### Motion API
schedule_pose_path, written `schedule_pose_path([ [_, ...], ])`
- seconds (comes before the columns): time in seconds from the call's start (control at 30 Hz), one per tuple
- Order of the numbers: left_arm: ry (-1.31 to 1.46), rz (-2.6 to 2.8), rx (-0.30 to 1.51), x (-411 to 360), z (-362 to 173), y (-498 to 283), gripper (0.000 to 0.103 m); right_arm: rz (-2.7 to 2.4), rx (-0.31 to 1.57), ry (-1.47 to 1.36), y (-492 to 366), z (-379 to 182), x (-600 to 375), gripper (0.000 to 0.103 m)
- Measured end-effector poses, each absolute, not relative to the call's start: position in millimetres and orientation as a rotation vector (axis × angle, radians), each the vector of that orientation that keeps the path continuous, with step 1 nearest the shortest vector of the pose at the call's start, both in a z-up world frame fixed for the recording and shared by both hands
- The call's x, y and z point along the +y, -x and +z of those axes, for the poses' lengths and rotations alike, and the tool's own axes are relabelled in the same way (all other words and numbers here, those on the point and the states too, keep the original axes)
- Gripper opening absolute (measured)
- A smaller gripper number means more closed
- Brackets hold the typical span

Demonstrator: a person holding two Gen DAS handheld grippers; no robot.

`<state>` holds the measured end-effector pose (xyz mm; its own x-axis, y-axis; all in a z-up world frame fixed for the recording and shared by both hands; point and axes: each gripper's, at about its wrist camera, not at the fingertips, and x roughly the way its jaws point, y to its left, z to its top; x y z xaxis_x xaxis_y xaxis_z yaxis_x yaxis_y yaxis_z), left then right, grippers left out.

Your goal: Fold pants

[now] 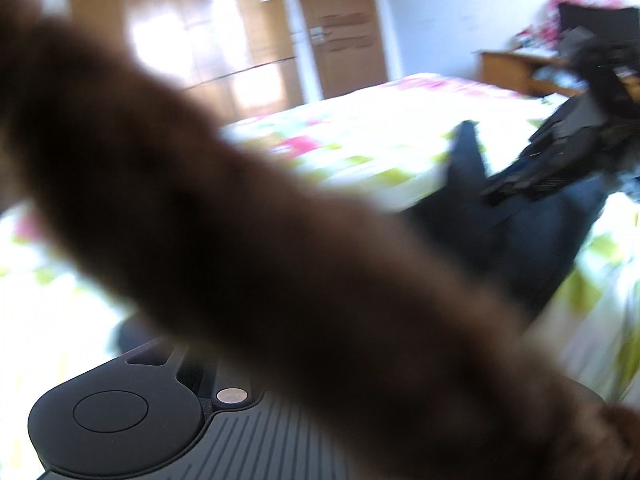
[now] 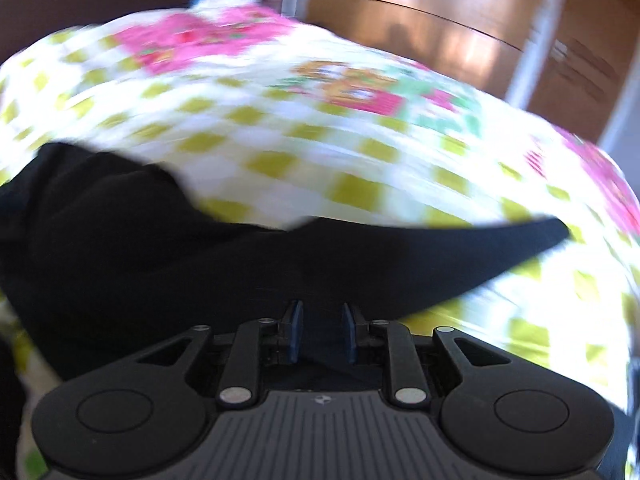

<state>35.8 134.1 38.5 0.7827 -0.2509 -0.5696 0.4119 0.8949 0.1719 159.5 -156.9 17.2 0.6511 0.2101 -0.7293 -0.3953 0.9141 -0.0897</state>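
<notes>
The right gripper (image 2: pixel 320 334) is hovering with jaws parted and empty over the dark pants (image 2: pixel 168 248), which are lying on the checked bed (image 2: pixel 360 152), likely released for smoothing; the left gripper's jaws are hiding behind a brown sleeve (image 1: pixel 240 220), state unclear

A blurred brown sleeve (image 1: pixel 240 220) blocks most of the left wrist view; beyond it, open bedspread on the bed (image 1: pixel 360 132) reaches toward the wardrobe (image 1: pixel 224 40). Dark pants (image 2: pixel 200 264) cover the bed under the right gripper (image 2: pixel 322 332), patterned cover lying open ahead
</notes>
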Motion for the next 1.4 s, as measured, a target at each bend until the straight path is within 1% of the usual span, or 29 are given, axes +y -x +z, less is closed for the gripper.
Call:
schedule_pose_path([
  [0.13,-0.321,-0.514,0.565,67.0,22.4,-63.4,0.033,0.244,0.825,0.021,-195.5,6.0,-218.9,0.039],
  [0.23,-0.313,-0.587,0.612,33.0,6.5,-84.6,0.033,0.225,0.85,-0.161,-220.5,-11.6,-248.6,0.041],
  [0.37,-0.35,-0.623,0.639,3.0,-8.6,-101.0,0.037,0.244,0.856,-0.368,-244.5,-33.8,-267.5,0.042],
  [0.5,-0.403,-0.621,0.666,-15.0,-20.9,-113.7,0.038,0.256,0.843,-0.496,-262.8,-49.4,-267.2,0.043],
  [0.53,-0.423,-0.615,0.671,-18.6,-23.9,-115.7,0.038,0.256,0.839,-0.518,-264.7,-50.8,-266.9,0.04],
  [0.57,-0.443,-0.61,0.676,-21.9,-26.4,-117.5,0.038,0.25,0.837,-0.538,-267.9,-51.4,-268.5,0.028],
  [0.6,-0.459,-0.606,0.679,-24.2,-28.0,-118.2,0.038,0.253,0.836,-0.558,-269.2,-49.8,-270.1,0.027],
  [0.67,-0.477,-0.596,0.686,-28.1,-29.8,-119.6,0.038,0.268,0.793,-0.58,-263.8,-36.4,-275.6,0.024],
  [0.77,-0.471,-0.585,0.682,-31.3,-22.2,-117.5,0.037,0.313,0.677,-0.571,-235.8,3.4,-284.8,0.024],
  [0.87,-0.456,-0.602,0.635,-31.2,-5.3,-106.5,0.037,0.348,0.544,-0.5,-185.2,52.1,-292.0,0.024],
  [0.93,-0.426,-0.642,0.615,-29.8,5.2,-95.9,0.038,0.31,0.499,-0.417,-149.4,66.3,-290.3,0.024],
  [1.03,-0.393,-0.683,0.653,-31.7,0.7,-87.2,0.038,0.287,0.555,-0.38,-122.3,41.5,-289.2,0.03],
  [1.1,-0.441,-0.692,0.691,-40.4,-14.5,-83.7,0.038,0.247,0.649,-0.418,-120.2,10.5,-294.9,0.041],
  [1.17,-0.478,-0.704,0.72,-48.1,-25.6,-82.6,0.038,0.202,0.712,-0.531,-123.1,-15.5,-310.1,0.042],
  [1.23,-0.49,-0.702,0.717,-52.7,-26.8,-83.9,0.038,0.178,0.719,-0.653,-125.6,-30.6,-327.6,0.042],
  [1.4,-0.484,-0.71,0.726,-53.0,-24.6,-90.5,0.038,0.104,0.67,-0.765,-139.2,-39.2,-361.7,0.044],
])
